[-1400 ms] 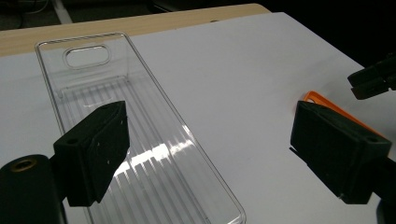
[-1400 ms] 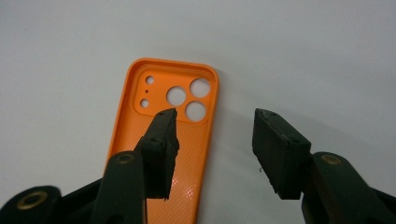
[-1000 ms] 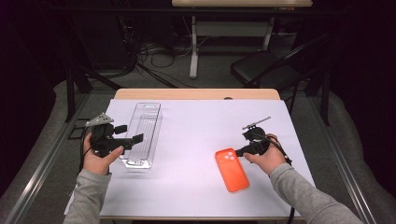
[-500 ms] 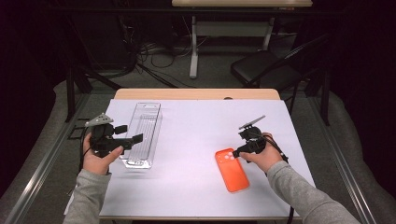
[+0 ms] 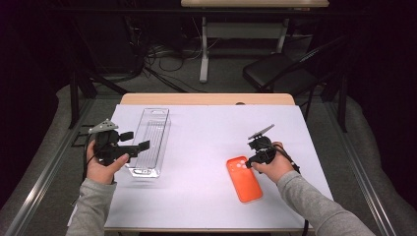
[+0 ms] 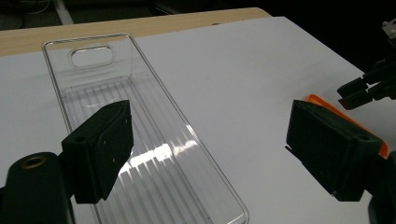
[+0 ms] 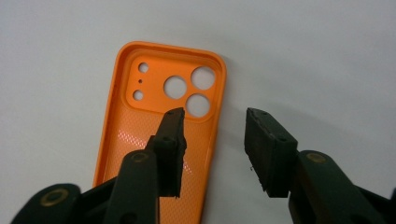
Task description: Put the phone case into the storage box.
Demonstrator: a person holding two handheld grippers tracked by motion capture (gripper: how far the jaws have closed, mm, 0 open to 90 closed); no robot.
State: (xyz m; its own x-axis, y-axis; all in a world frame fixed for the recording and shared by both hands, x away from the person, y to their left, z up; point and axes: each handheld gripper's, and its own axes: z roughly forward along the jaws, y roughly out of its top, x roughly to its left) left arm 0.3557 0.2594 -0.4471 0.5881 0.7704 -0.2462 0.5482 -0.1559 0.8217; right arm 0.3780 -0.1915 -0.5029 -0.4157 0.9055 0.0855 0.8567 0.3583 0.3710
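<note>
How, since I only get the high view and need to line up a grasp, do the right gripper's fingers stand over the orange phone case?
Observer: In the right gripper view, the right gripper straddles one long edge of the orange phone case. One of its fingers is over the case's inside, the other over bare table. They have just been closing and do not yet press on the case.
Operator: Which way up is the case?
Observer: Hollow side up, with the camera cut-outs at the end away from the gripper.
Operator: And the left gripper?
Observer: The left gripper is open, one finger above the ribbed floor of the clear tray, gripping nothing.
</note>
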